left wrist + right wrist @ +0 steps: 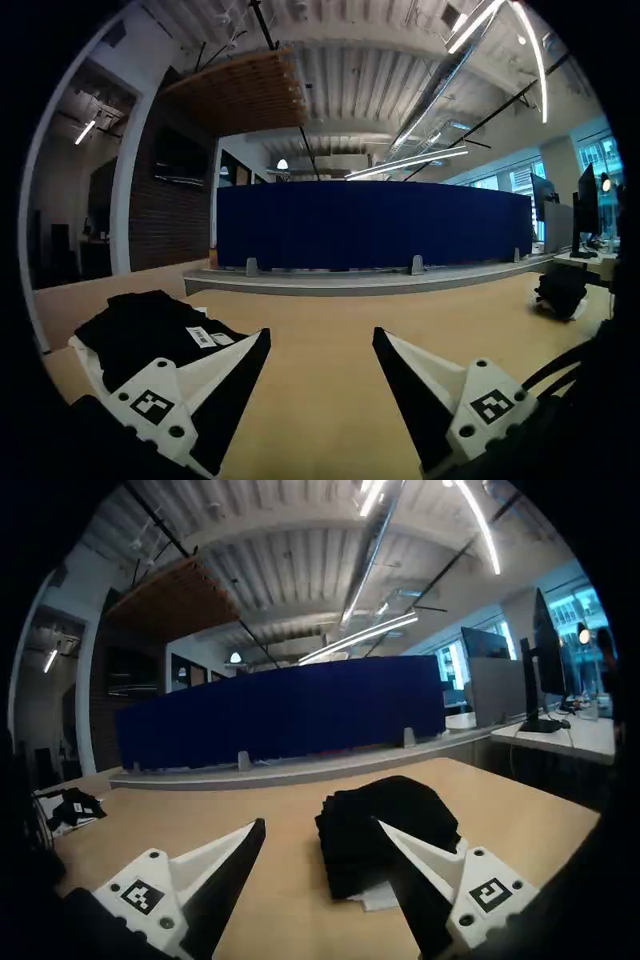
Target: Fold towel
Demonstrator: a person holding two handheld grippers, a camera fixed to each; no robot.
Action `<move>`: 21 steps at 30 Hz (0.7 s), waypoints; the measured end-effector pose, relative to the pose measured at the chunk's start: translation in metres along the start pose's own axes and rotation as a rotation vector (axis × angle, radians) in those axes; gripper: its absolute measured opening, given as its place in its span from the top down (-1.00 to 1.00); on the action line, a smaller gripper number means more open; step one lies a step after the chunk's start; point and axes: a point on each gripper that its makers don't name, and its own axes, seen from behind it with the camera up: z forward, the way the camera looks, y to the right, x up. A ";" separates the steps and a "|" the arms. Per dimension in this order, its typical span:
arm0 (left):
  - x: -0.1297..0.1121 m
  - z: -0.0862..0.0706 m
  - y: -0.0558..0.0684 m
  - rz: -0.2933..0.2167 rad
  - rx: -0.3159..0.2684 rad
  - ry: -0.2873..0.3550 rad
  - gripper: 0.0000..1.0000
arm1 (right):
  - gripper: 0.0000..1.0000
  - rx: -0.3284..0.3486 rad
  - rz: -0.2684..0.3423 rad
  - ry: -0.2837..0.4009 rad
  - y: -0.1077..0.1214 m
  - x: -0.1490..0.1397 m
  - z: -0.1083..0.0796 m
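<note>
Black cloth sits in two places on the wooden table (320,400), and neither gripper has hold of any of it. In the left gripper view the left gripper (320,332) stands wide open over bare wood, with a rumpled towel (148,324) just beyond and outside its left finger. That towel lies low and loosely bunched, its edges uneven and a white label (202,336) turned up on top. Farther off to this gripper's right sits the folded stack (562,290).

In the right gripper view the right gripper (320,822) is also spread wide and empty. The folded stack (376,804) lies close ahead, partly behind its right finger: several squared layers piled neatly on a white sheet (376,898). Far to its left, the rumpled towel (74,806) shows small.

Judging by this, part of the work looks done — the stack reads as finished folds — while the towel by the left gripper appears to be waiting for its fold. Whether it is half folded or merely dropped cannot be told. A blue partition (368,224) runs along the far edge of the table.
</note>
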 end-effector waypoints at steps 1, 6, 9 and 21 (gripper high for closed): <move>0.000 0.000 0.000 0.000 0.000 0.000 -0.90 | -1.00 -0.002 0.000 0.004 0.000 0.001 0.000; 0.000 0.000 0.000 0.000 0.000 0.000 -0.90 | -1.00 -0.007 -0.006 0.023 -0.004 0.002 0.000; 0.001 0.000 0.000 0.000 0.000 0.000 -0.90 | -1.00 0.003 -0.041 0.029 -0.011 0.000 -0.002; 0.000 -0.002 -0.001 0.000 0.000 0.000 -0.90 | -1.00 0.016 -0.132 0.028 -0.021 -0.005 -0.004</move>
